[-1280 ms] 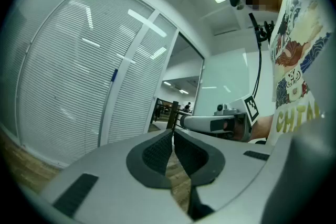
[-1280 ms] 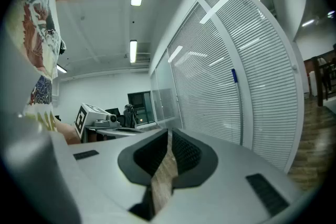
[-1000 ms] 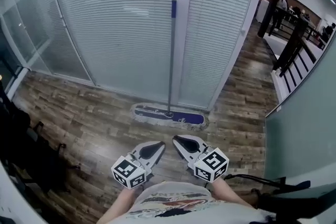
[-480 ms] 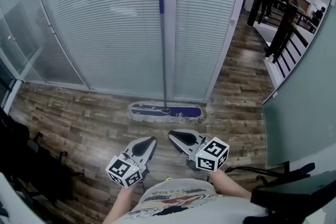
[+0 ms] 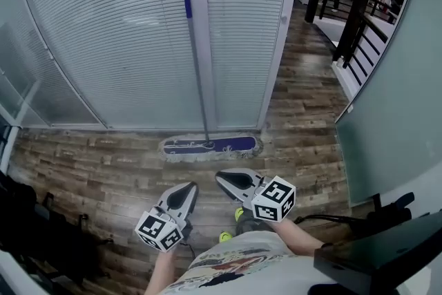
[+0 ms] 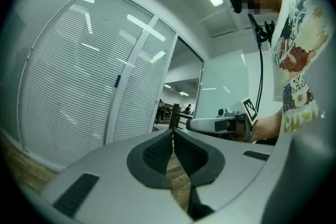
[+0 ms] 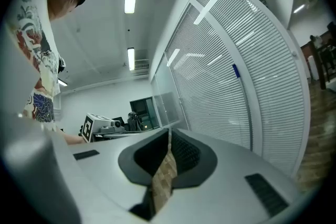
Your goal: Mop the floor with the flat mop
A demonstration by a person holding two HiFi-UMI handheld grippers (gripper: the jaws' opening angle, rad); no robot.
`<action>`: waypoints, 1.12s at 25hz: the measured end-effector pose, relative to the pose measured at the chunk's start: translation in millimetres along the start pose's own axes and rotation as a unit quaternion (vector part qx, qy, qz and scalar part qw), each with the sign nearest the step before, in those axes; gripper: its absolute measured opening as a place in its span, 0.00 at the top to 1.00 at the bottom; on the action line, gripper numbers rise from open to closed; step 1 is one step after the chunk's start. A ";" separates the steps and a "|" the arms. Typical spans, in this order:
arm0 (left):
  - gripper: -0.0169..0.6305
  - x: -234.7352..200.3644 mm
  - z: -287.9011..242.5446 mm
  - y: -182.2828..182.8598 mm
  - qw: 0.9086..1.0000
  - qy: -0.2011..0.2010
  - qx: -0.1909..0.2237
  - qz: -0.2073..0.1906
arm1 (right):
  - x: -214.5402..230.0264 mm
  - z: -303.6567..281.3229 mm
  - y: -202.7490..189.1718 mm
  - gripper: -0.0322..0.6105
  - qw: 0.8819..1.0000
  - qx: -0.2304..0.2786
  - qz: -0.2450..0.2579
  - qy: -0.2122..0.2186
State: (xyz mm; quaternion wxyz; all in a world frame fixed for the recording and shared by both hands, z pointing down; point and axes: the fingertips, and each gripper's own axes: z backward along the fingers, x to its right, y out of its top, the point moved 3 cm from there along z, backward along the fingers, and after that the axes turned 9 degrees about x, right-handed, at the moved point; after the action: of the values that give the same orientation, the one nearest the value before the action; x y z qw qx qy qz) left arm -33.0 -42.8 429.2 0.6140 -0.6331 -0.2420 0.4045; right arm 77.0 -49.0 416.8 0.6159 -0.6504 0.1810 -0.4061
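Note:
The flat mop stands against the glass wall: its blue-and-white head (image 5: 209,146) lies on the wood floor and its thin pole (image 5: 197,72), blue at the top, leans up the white frame. The pole's blue tip shows in the left gripper view (image 6: 117,81) and the right gripper view (image 7: 235,71). My left gripper (image 5: 190,186) and right gripper (image 5: 219,177) hover side by side near my body, a short way in front of the mop head. Both are shut with nothing between the jaws and touch nothing.
A glass partition with white blinds (image 5: 117,31) fills the far side. To the right stand a frosted glass panel (image 5: 387,93) and a dark railing (image 5: 352,31), with people beyond. Dark equipment (image 5: 34,231) sits at the left; a black stand (image 5: 373,259) at the lower right.
The view has shifted, so the mop and wall frame now sit further left in the head view. Both grippers stay shut and close together, apart from the mop.

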 end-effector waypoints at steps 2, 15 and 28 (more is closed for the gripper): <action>0.95 -5.2 -1.3 -2.7 1.000 0.005 -0.003 0.001 | 7.0 -0.1 -2.0 0.90 1.000 -0.002 -0.002 -0.001; 0.95 -102.5 -67.7 14.4 0.999 0.048 -0.015 -0.013 | 120.2 -89.6 22.3 0.90 1.000 0.000 0.014 0.025; 0.92 -227.3 -252.6 41.0 0.996 0.055 -0.024 -0.060 | 293.5 -191.7 85.0 0.90 0.998 0.005 0.027 0.059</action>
State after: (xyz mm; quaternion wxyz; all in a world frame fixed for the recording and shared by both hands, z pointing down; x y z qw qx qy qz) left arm 37.4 -377.6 417.6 0.6346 -0.6529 -0.2551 0.3254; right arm 133.0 -405.2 408.9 0.6176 -0.6174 0.2325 -0.4282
